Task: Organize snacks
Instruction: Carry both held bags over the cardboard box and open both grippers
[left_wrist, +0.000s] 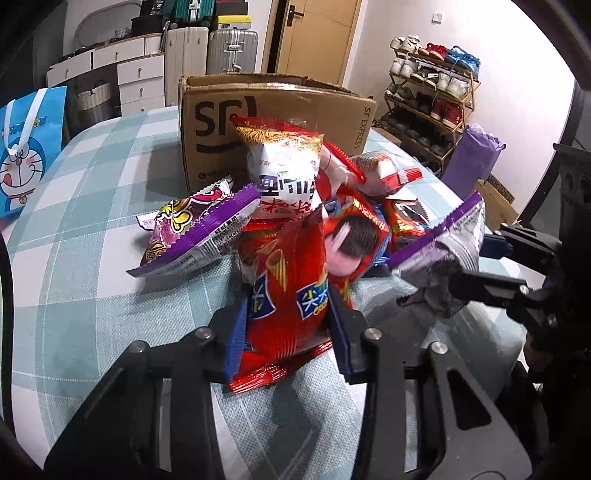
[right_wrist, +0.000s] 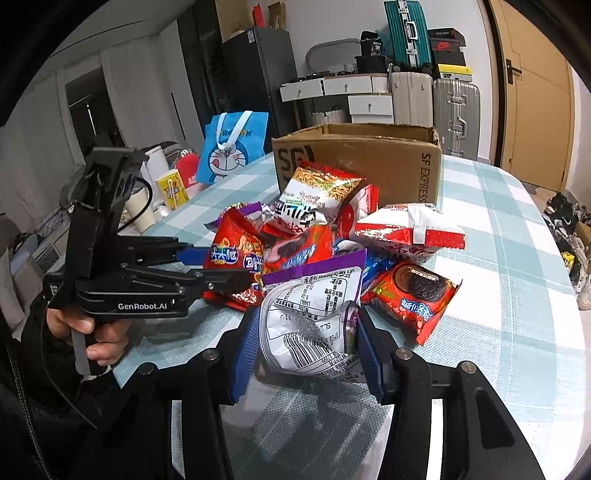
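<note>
A heap of snack bags lies on the checked tablecloth in front of an open cardboard SF box (left_wrist: 273, 122), which also shows in the right wrist view (right_wrist: 373, 158). My left gripper (left_wrist: 288, 306) is shut on a red corn-cone snack bag (left_wrist: 284, 295) at the heap's near edge; the same gripper (right_wrist: 225, 266) and bag (right_wrist: 232, 254) show in the right wrist view. My right gripper (right_wrist: 306, 339) is shut on a silver and purple snack bag (right_wrist: 314, 317), seen in the left wrist view (left_wrist: 443, 251) at right. A red cookie bag (right_wrist: 413, 295) lies beside it.
A blue Doraemon gift bag (right_wrist: 232, 147) and cups stand at the table's left. A purple bag (left_wrist: 472, 162) stands at the table's right edge. A shoe rack (left_wrist: 428, 92), suitcases and drawers line the room behind. The tablecloth (right_wrist: 498, 229) stretches right of the heap.
</note>
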